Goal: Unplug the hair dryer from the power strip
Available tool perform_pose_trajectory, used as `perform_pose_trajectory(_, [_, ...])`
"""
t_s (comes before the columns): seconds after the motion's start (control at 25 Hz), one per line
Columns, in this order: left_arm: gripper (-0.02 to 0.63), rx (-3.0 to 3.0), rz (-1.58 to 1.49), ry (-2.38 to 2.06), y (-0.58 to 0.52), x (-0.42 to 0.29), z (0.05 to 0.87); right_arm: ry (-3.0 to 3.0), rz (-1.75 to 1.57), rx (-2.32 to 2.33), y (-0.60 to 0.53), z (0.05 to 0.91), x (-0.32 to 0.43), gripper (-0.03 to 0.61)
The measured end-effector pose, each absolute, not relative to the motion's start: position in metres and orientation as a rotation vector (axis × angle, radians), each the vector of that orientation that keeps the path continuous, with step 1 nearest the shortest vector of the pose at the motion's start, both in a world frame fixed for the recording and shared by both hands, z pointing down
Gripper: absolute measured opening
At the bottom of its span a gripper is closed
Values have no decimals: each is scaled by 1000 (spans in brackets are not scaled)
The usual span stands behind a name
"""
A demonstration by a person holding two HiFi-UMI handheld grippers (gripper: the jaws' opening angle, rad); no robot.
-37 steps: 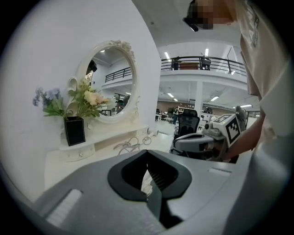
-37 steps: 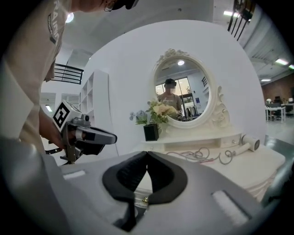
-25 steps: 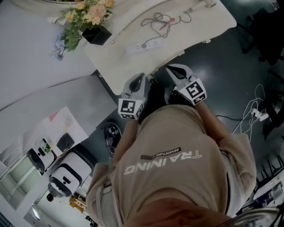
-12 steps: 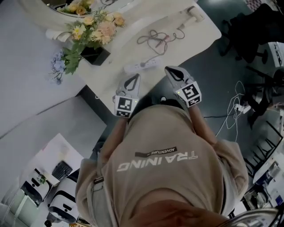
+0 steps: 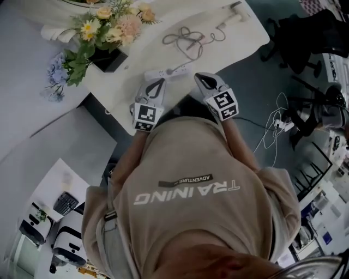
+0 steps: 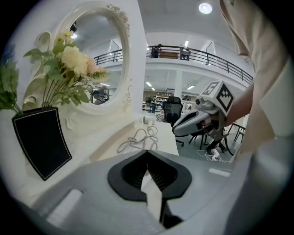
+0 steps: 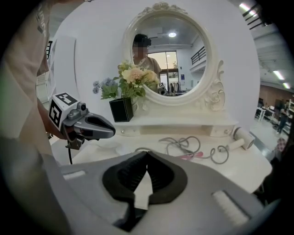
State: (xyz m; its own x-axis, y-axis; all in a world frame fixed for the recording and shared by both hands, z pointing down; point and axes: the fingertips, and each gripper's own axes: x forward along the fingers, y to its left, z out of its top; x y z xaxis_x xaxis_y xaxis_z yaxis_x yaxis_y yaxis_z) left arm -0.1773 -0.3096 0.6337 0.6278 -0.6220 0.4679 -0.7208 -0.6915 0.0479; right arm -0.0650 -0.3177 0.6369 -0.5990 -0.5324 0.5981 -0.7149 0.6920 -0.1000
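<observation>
A white power strip [image 5: 163, 72] lies on the white vanity table [image 5: 131, 92], near its front edge. From it a grey cable [image 5: 185, 38] runs in a tangle to the white hair dryer [image 5: 235, 10] at the far right end. My left gripper [image 5: 157, 82] hovers just short of the strip's left half, shut and empty. My right gripper [image 5: 198, 77] hangs by the strip's right end, also shut and empty. The left gripper view shows shut jaws [image 6: 147, 150], the cable [image 6: 138, 137] and the dryer [image 6: 147, 120] beyond. In the right gripper view the dryer [image 7: 241, 135] lies at the far right.
A black vase [image 5: 109, 59] of flowers stands on the table's left part, in front of an oval mirror [image 7: 172, 59]. Right of the table are a dark office chair [image 5: 305, 32] and loose white cables [image 5: 275, 122] on the floor.
Both grippers have moved forward from in front of the table to over its front edge, close to the power strip. Both stayed shut.
</observation>
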Motion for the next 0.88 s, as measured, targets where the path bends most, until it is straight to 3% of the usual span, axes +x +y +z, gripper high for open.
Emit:
perform_pose_trajectory(0.48, [16, 2503, 882, -1161, -323, -151, 667, -2368, 397, 528, -344, 692, -77, 3])
perform_pose_trajectory(0.56, [117, 2472, 915, -1129, -323, -146, 676, -2339, 344, 473, -344, 701, -77, 3])
perform_pose_trajectory(0.6, [132, 2458, 932, -1111, -324, -144, 682, -2326, 318, 448, -345, 706, -78, 3])
perform_pose_trajectory(0.88, [130, 2441, 1027, -1054, -344, -124, 710, -2275, 204, 316, -342, 732, -83, 3])
